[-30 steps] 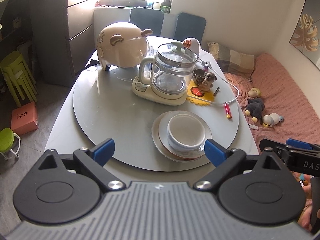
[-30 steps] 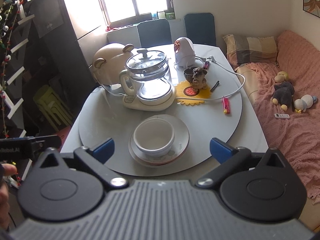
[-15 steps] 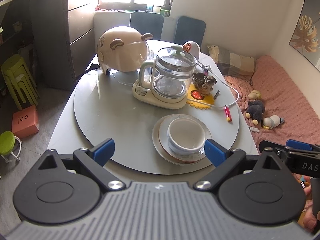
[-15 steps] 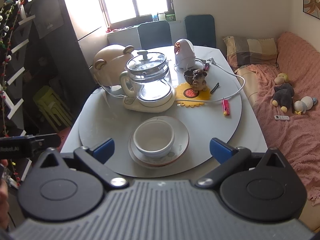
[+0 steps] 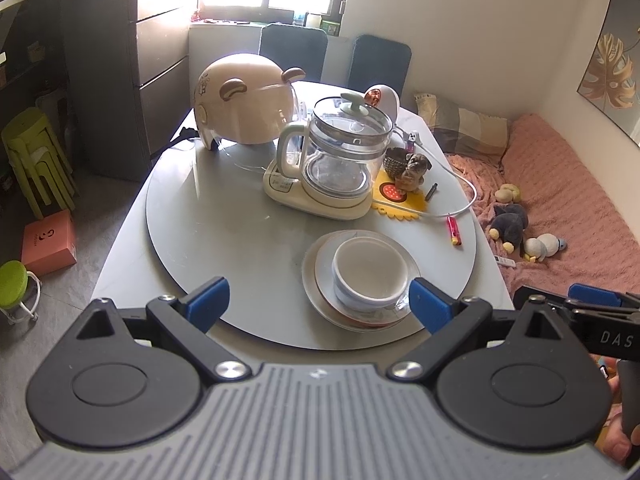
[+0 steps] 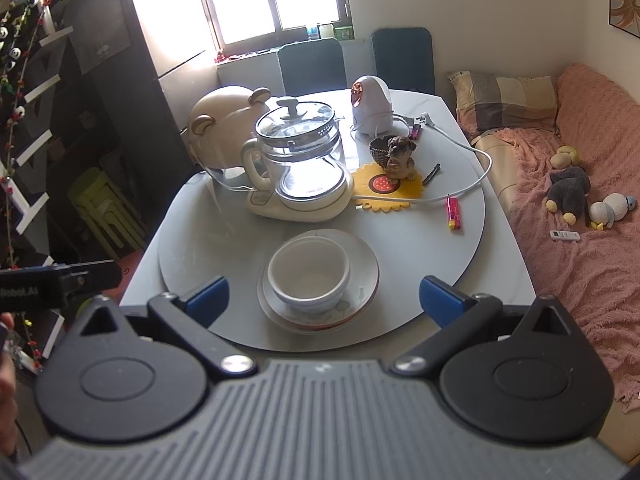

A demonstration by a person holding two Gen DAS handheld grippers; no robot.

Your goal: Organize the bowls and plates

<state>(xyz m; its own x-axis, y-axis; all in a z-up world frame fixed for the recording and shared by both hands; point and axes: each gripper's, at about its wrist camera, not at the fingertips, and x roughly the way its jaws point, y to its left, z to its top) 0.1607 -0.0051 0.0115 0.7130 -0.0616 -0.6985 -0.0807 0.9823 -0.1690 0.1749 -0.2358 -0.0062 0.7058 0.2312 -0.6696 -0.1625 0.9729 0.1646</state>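
A: Where do the dishes sit?

B: The white bowl (image 6: 308,274) stands upright inside the plates (image 6: 360,280), which are stacked on the near part of the grey turntable (image 6: 208,236) on the desk (image 6: 508,248). From the left wrist view the same bowl (image 5: 370,270) shows on the plates (image 5: 316,276), close to the turntable's front edge (image 5: 224,240).

A: And the tools?

B: The left tool (image 5: 318,304) is released, its blue fingertips (image 5: 208,300) spread wide with nothing between them; it hovers in front of the desk edge, clear of the dishes. The right tool (image 6: 324,300) is likewise spread wide and grips nothing, with the bowl and plates seen in the gap between its fingertips (image 6: 438,298), apart from both.

A: What else is on the desk?

B: Behind the plates, a glass kettle (image 6: 300,152) on a cream base. Behind that and to the left, a beige bear-eared helmet (image 6: 224,128). To the kettle's right, a yellow sunflower mat (image 6: 388,192) carries a dog figurine (image 6: 400,156) with a small dark pot touching it. A white rounded device (image 6: 372,104) stands further back, a white cable (image 6: 460,184) loops past the mat, and a pink lighter (image 6: 454,214) lies near the turntable's right rim.

A: Beyond the desk?

B: A pink-covered bed (image 6: 580,240) with stuffed toys (image 6: 568,190) to the right, and green stools (image 5: 36,160) stacked on the floor to the left.
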